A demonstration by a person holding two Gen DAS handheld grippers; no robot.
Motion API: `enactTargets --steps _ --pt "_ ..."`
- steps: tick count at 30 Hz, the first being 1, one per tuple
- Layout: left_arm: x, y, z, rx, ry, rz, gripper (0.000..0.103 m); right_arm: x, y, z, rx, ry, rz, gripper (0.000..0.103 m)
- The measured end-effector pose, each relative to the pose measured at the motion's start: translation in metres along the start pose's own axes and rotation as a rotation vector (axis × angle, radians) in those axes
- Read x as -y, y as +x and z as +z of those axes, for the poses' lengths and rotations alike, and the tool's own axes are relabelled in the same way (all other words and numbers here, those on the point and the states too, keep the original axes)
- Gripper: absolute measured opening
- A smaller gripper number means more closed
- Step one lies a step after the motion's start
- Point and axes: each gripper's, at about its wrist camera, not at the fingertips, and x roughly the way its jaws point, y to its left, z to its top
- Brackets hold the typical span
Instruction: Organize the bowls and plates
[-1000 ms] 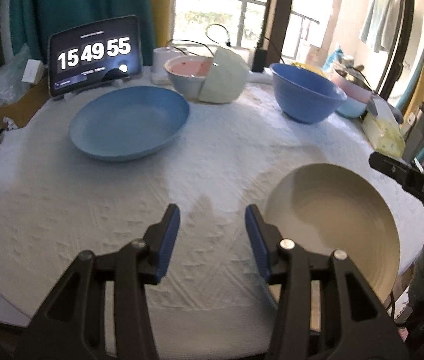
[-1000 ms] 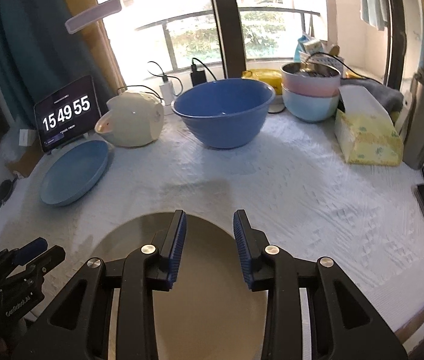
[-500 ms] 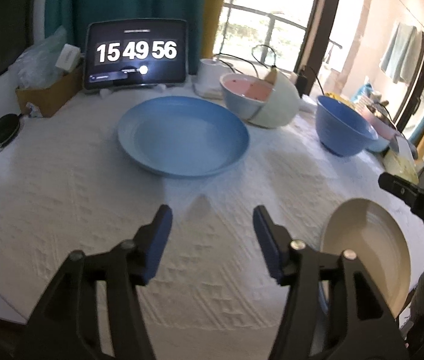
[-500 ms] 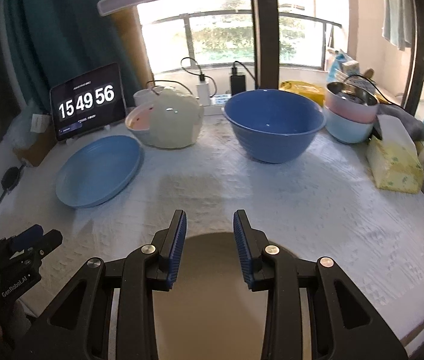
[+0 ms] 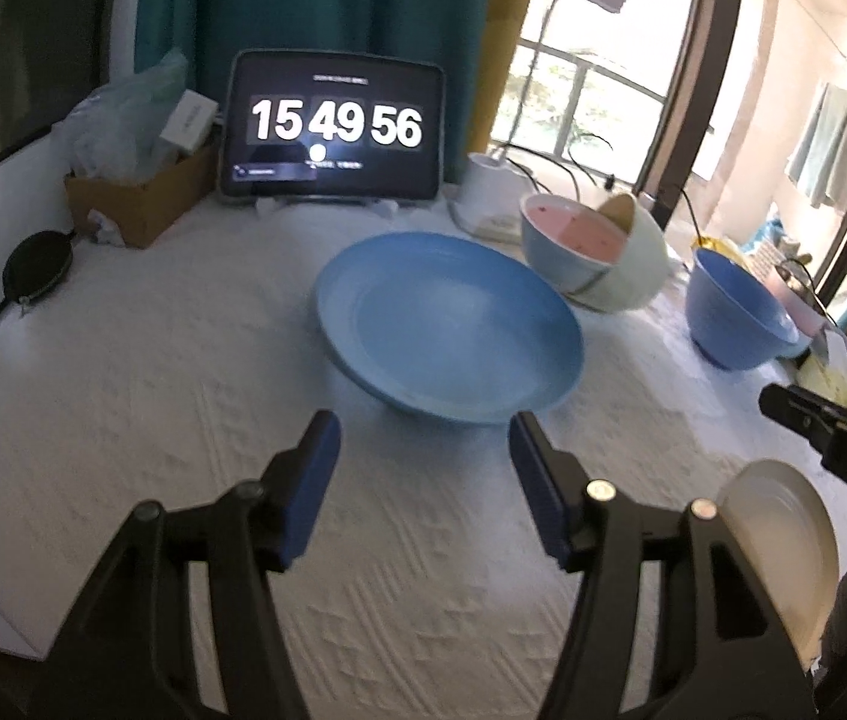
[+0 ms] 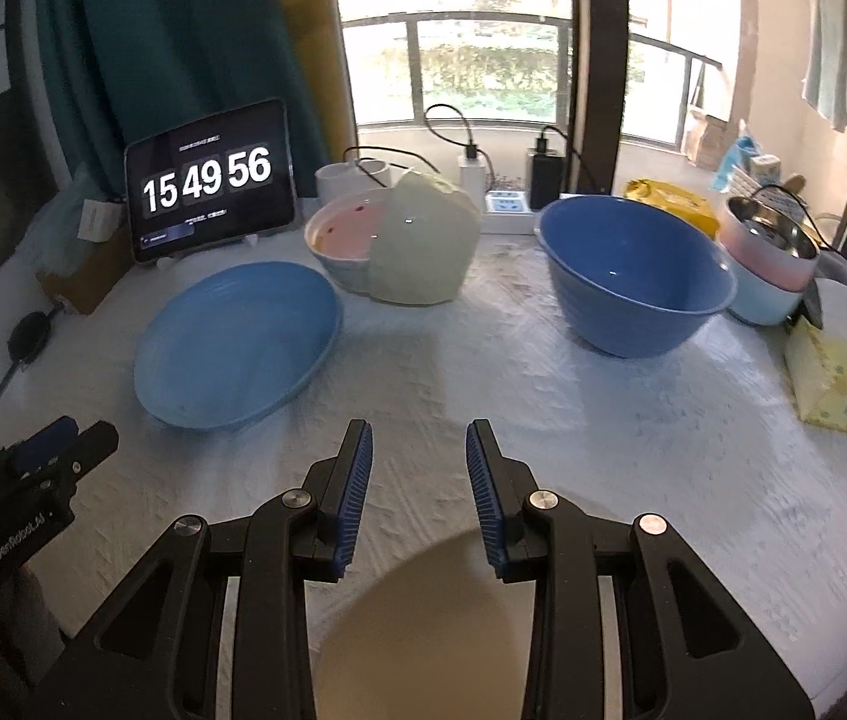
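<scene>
A blue plate [image 5: 447, 324] lies on the white cloth, just beyond my open, empty left gripper [image 5: 420, 450]; it also shows in the right wrist view [image 6: 237, 342]. A cream plate [image 6: 423, 630] lies under my open, empty right gripper [image 6: 417, 462], near the table's front; it shows at the right edge of the left wrist view [image 5: 783, 546]. A pink-lined bowl [image 6: 345, 240] leans against a tipped cream bowl [image 6: 423, 246] at the back. A large blue bowl [image 6: 633, 276] stands to the right, with stacked pink and pale blue bowls [image 6: 765, 264] behind it.
A tablet clock [image 6: 210, 180] stands at the back left beside a cardboard box [image 5: 135, 198]. A yellow tissue pack [image 6: 837, 372] lies at the right edge. Chargers and cables [image 6: 507, 180] sit by the window. A black round object with a cable [image 5: 36, 258] lies at the left.
My left gripper has swung left and forward toward the blue plate and its jaws have widened. My right gripper has drawn back and up, so the cream plate shows lower in its view.
</scene>
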Motion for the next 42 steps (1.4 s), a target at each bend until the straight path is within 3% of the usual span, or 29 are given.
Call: enactTargets --steps 6,18,42 --pt "-0.018 0.008 0.011 0.019 -0.019 0.024 0.06 -0.014 0.016 0.008 -0.021 -0.02 0.013 0.035" --pt "-0.041 0.036 0.021 -0.017 -0.066 0.025 0.06 -0.039 0.051 0.019 -0.084 -0.054 0.038 0.035" --pt "-0.059 0.074 0.025 -0.093 -0.123 0.016 0.06 -0.067 0.126 0.034 -0.227 -0.037 0.11 0.035"
